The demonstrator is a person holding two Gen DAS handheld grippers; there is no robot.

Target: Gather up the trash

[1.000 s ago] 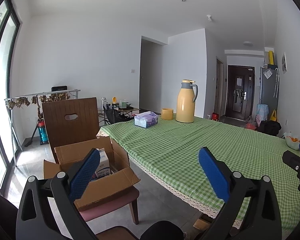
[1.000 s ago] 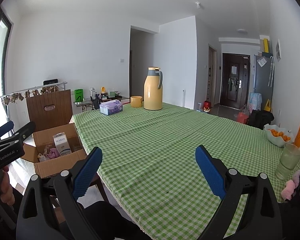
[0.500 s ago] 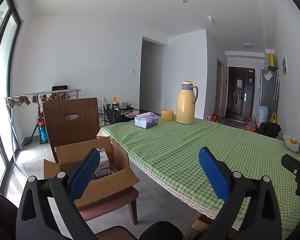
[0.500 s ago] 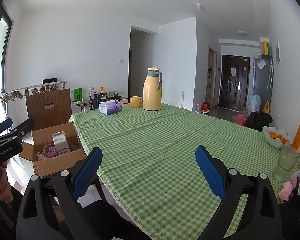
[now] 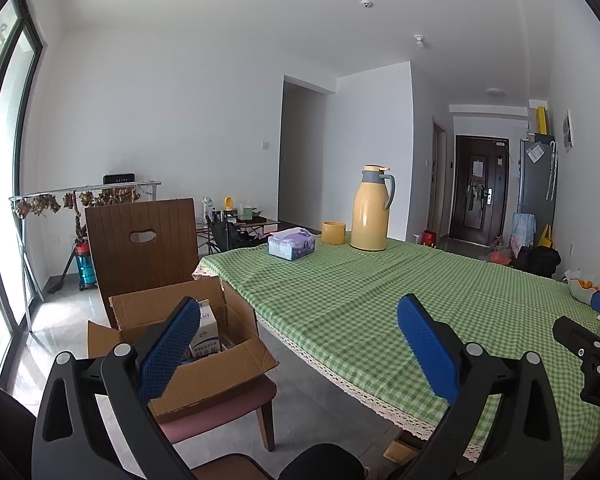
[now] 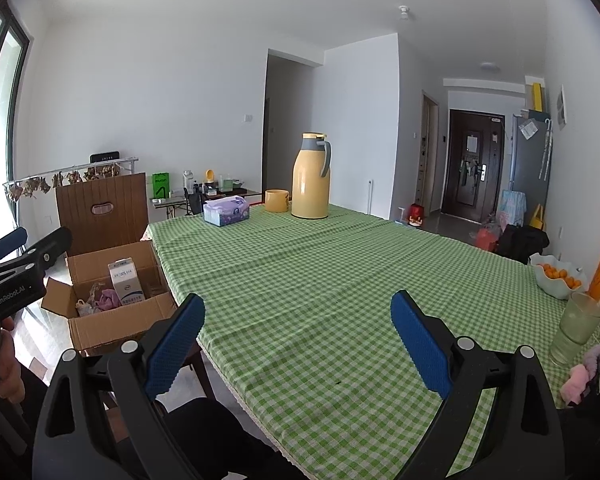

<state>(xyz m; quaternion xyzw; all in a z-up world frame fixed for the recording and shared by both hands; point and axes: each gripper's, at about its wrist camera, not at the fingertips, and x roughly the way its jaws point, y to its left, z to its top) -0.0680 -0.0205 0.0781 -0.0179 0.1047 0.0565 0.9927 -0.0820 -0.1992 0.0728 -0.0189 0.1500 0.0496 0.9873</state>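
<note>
An open cardboard box [image 5: 216, 376] sits on a chair beside the table; it also shows in the right wrist view [image 6: 104, 326]. Inside stand a white milk carton [image 6: 126, 286] and some pink and pale scraps [image 6: 100, 302]. My left gripper [image 5: 296, 344] is open and empty, held above the floor between the box and the table edge. My right gripper [image 6: 296, 340] is open and empty over the near part of the green checked tablecloth [image 6: 340, 280]. The left gripper also shows at the left edge of the right wrist view [image 6: 16, 272].
On the table's far end stand a yellow thermos jug [image 6: 311, 178], a yellow cup [image 6: 276, 200] and a tissue box [image 6: 226, 210]. A bowl of oranges [image 6: 558, 280] and a glass [image 6: 576, 330] sit at the right. A brown chair back [image 5: 142, 248] rises behind the box.
Both grippers have stayed open and empty. Both views have drifted very slightly; the thermos sits a little lower in each frame.
</note>
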